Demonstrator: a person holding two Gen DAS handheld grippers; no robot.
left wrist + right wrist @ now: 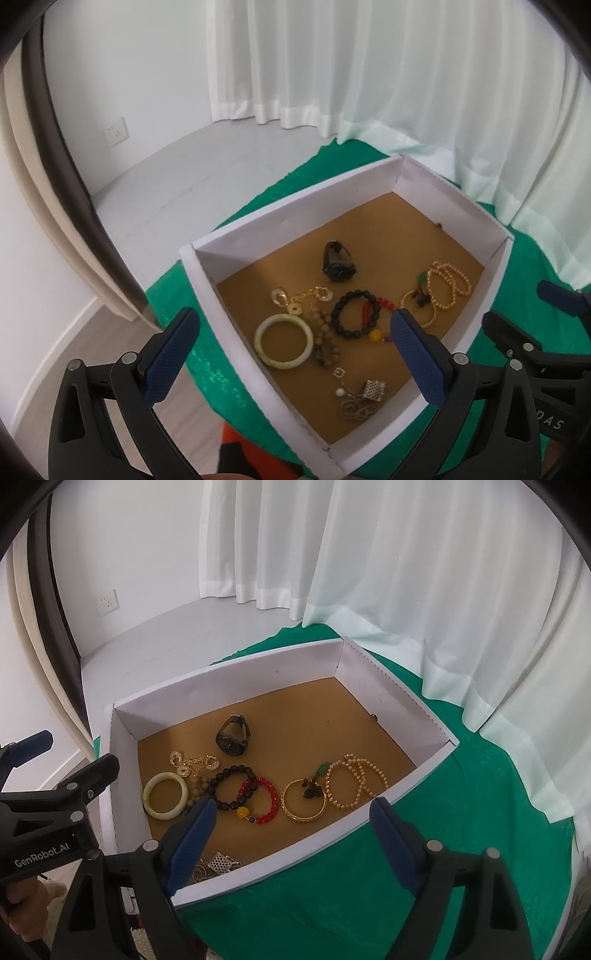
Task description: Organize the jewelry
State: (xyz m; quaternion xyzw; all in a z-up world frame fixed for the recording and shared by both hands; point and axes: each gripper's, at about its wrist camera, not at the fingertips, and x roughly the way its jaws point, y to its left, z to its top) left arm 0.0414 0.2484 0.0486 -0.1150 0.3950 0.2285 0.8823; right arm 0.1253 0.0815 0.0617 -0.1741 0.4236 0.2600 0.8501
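Note:
A white box point(207, 280) point(424, 771) with a brown floor holds the jewelry. Inside lie a pale jade bangle point(260, 334) point(147, 797), a dark bead bracelet point(338, 319) point(221, 773), a red bead bracelet point(273, 808), a gold bangle point(291, 810), a pearl strand point(448, 286) point(356, 779), a black watch point(338, 260) point(232, 734), gold earrings point(306, 295) point(195, 764) and silver pieces point(364, 398) point(219, 862). My left gripper point(295, 325) hovers open above the box's near left part. My right gripper point(293, 814) hovers open above the box's near wall. Both are empty.
The box sits on a round table under a green cloth point(207, 373) point(369, 886). White curtains point(406, 74) point(443, 590) hang close behind it. A wall socket point(116, 132) and grey floor lie at the left. The other gripper shows at each view's side edge point(517, 339) point(55, 794).

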